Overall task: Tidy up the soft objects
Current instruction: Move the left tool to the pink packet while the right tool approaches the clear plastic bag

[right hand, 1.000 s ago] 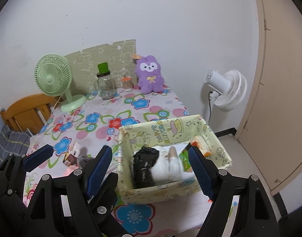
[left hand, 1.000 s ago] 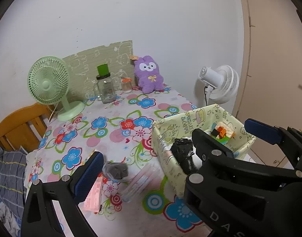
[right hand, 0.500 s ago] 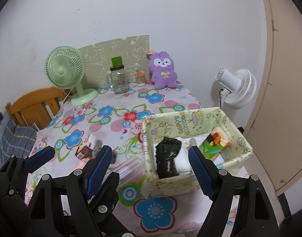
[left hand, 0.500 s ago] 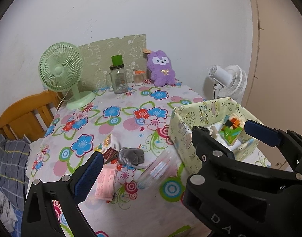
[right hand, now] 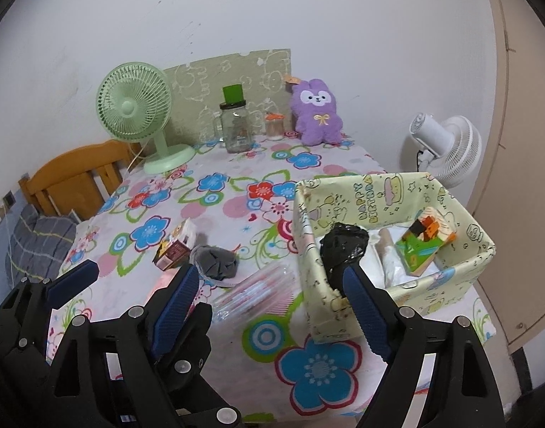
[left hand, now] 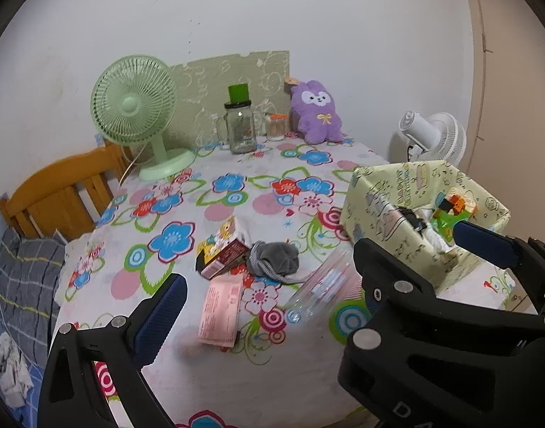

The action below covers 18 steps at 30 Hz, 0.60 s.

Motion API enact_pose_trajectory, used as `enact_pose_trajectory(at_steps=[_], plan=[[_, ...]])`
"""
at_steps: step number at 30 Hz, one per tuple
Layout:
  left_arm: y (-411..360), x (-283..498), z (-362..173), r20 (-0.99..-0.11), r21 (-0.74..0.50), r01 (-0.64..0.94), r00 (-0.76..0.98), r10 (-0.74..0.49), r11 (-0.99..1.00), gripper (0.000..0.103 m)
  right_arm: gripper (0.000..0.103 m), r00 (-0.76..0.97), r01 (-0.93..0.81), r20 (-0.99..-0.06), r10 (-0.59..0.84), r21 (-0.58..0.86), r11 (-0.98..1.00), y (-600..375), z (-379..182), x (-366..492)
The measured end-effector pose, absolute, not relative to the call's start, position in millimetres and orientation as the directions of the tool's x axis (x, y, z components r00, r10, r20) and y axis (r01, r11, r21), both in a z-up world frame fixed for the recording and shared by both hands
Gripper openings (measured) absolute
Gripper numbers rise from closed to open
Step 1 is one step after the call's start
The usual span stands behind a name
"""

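Blue-padded, both the left hand-held gripper (left hand: 318,260) and right hand-held gripper (right hand: 268,285) hover spread above the floral tablecloth (left hand: 236,192).

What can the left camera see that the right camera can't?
Only the left wrist view shows the whole pink packet lying flat. Only the right wrist view looks down into the box at the black bundle. Both show the grey cloth, the purple plush, the green fan, and both open grippers, left and right.
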<state>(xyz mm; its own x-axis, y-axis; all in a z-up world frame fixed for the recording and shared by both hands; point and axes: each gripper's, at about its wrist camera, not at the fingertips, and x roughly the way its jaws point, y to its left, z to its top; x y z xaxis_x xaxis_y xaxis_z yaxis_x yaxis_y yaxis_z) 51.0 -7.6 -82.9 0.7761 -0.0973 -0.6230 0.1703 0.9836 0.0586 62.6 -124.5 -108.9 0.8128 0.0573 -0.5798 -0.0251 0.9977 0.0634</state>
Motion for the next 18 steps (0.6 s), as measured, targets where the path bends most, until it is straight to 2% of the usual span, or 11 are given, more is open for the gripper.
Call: enact_pose_trajectory(at_steps=[4,18], plan=[[2.4,53.3,-90.0,-0.627,0.052,0.161,0.773,-0.093,0.986,0.101,0.092,0.816,-0.036,-0.574,0.065,0.062,0.997,-115.8,-115.9,64.0],[31.3,76.2,-120.5,-0.667,0.050,0.113,0.743,-0.051,0.992,0.101,0.092,0.758,-0.057,-0.643,0.112,0.106,0.993,-90.3,-149.7,92.7]])
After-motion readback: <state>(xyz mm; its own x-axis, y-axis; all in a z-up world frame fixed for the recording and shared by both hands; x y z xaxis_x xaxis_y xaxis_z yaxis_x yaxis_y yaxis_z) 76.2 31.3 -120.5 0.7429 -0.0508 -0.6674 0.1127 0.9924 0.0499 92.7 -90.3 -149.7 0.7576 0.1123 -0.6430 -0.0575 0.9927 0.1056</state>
